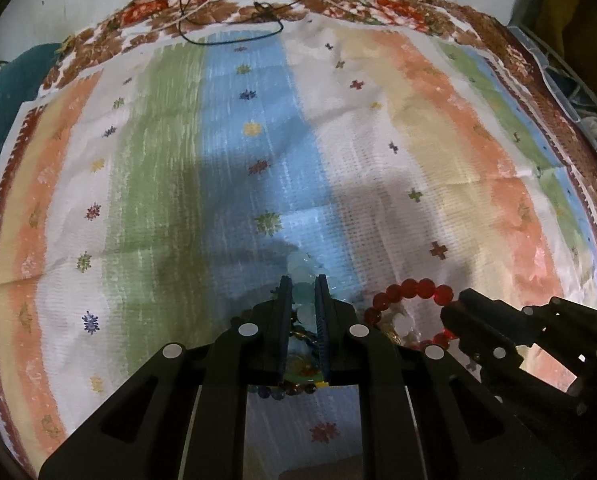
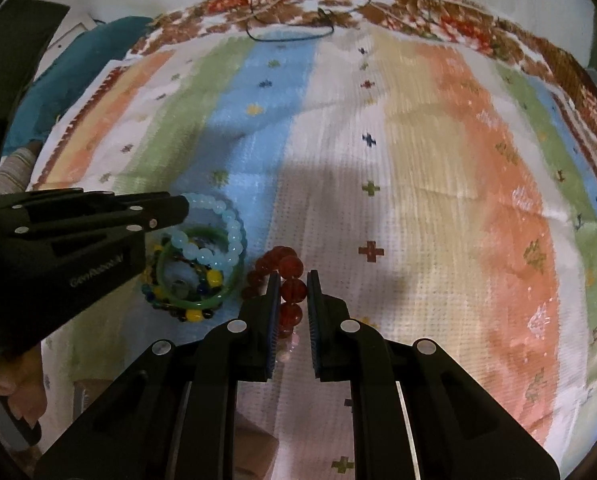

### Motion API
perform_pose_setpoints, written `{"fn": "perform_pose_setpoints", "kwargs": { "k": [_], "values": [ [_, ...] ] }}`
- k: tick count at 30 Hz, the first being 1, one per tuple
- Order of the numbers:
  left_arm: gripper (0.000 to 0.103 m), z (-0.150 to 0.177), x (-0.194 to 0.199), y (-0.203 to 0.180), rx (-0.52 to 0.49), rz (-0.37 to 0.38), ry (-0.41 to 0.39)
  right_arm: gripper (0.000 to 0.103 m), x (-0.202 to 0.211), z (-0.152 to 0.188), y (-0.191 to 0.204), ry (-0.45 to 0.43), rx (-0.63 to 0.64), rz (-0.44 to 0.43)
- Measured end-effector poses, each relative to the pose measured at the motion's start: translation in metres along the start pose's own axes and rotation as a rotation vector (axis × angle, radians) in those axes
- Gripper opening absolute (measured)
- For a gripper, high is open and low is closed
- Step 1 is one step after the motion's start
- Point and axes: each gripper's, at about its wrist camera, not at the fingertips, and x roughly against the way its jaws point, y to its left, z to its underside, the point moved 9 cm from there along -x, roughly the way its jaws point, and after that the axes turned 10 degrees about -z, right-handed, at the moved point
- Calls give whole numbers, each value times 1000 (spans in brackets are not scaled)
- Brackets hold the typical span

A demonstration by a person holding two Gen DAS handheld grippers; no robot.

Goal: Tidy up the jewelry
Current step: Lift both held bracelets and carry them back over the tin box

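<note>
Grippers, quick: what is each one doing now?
Left gripper: shut on pale blue beaded bracelet.
Right gripper: shut on red beaded bracelet.

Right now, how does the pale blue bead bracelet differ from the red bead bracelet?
The pale blue bead bracelet has milky, light beads; the red bead bracelet has clear, deep red ones. The pale blue one lies over a green bangle and a multicoloured bead strand, while the red one is beside that pile. The left gripper straddles the blue beads; the right gripper straddles the red.

Both are round-bead loops on the striped cloth.
</note>
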Motion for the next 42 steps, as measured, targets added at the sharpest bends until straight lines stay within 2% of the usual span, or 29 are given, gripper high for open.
{"fn": "perform_pose_setpoints", "kwargs": {
  "k": [13,24,42],
  "values": [
    [11,6,27,5,4,-6,-31,14,32,-4,16,-64,50,12],
    [11,15,48,19,35,-8,-54,14,47,1,22,-80,65,6],
    [11,28,85,10,12,6,-109,14,81,11,17,-135,58,29]
  ]
}}
